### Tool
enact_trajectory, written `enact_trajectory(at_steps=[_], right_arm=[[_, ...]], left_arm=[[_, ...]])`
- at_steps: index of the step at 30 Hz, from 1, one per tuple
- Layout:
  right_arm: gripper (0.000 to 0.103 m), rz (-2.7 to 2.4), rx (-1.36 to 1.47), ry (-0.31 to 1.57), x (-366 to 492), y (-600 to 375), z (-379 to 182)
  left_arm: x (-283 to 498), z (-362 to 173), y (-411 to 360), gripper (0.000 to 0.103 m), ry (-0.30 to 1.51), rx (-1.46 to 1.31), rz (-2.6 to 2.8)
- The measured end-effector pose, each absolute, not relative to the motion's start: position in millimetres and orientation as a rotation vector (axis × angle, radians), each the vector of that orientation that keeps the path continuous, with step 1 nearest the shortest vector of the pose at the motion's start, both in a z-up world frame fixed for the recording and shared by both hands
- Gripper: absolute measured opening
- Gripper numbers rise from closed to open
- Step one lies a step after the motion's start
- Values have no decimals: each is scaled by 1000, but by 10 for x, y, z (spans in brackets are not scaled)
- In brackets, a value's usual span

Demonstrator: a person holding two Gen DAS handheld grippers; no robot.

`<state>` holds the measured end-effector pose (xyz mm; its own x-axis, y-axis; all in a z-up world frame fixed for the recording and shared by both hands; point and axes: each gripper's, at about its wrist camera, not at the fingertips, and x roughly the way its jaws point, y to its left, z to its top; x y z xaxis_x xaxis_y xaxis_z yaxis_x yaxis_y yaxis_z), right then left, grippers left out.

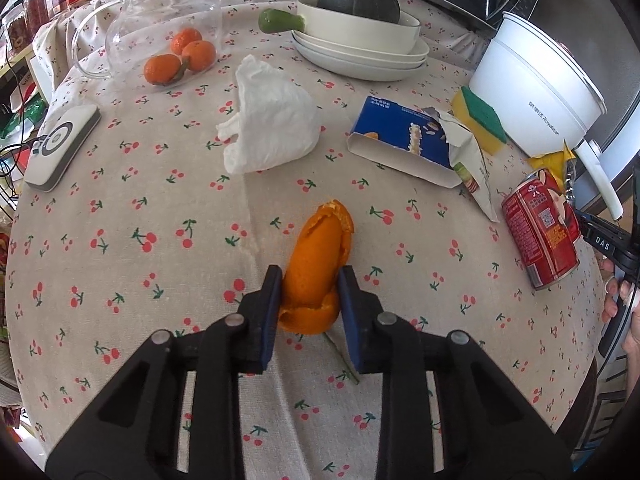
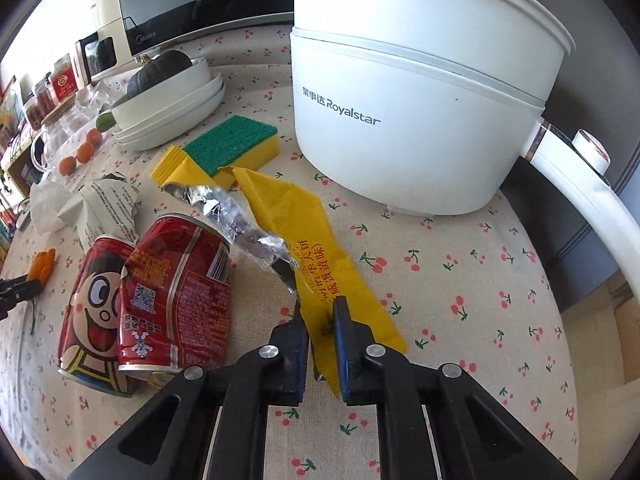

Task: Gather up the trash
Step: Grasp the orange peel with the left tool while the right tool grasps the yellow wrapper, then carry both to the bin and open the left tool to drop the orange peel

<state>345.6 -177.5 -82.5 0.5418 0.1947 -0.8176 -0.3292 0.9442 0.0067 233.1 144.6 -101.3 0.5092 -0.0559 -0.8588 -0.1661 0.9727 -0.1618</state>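
Note:
My left gripper (image 1: pixel 309 286) is shut on an orange peel (image 1: pixel 318 256) that rests on the cherry-print tablecloth (image 1: pixel 120 240). My right gripper (image 2: pixel 318 318) is shut on a yellow snack wrapper (image 2: pixel 304 236) with a foil lining, lying beside a dented red can (image 2: pixel 160 300). The can also shows in the left wrist view (image 1: pixel 538 232). A crumpled white tissue (image 1: pixel 272 120) and a torn blue box (image 1: pixel 404 140) lie further back on the table.
A white Royalstar pot (image 2: pixel 420 92) stands right behind the wrapper. A yellow-green sponge (image 2: pixel 236 144), stacked white bowls with a dark squash (image 1: pixel 360 28), a glass jug and three tangerines (image 1: pixel 180 56), and a white device (image 1: pixel 60 144) share the table.

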Motion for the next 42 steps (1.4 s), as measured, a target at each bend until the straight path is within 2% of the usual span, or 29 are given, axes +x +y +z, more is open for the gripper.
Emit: enact_trajectory(at_steps=[10,23,31,42], right_arm=[[6,295,-72,999,3000,-2053,-412],[5,263,77,1087,1962,-2401,-70],[5,266,249,1115,1259,-2735,-59],[5,214,284,1119,635,-3191,-224]], left_arm=[[2107,-783,1225,25,1048,-288,51],[1510,-365,763,24,1025,-279,-42],[1157,-317,526,24,1033,-255,-145],[825,-375,-189,24,1066,-180,-328]])
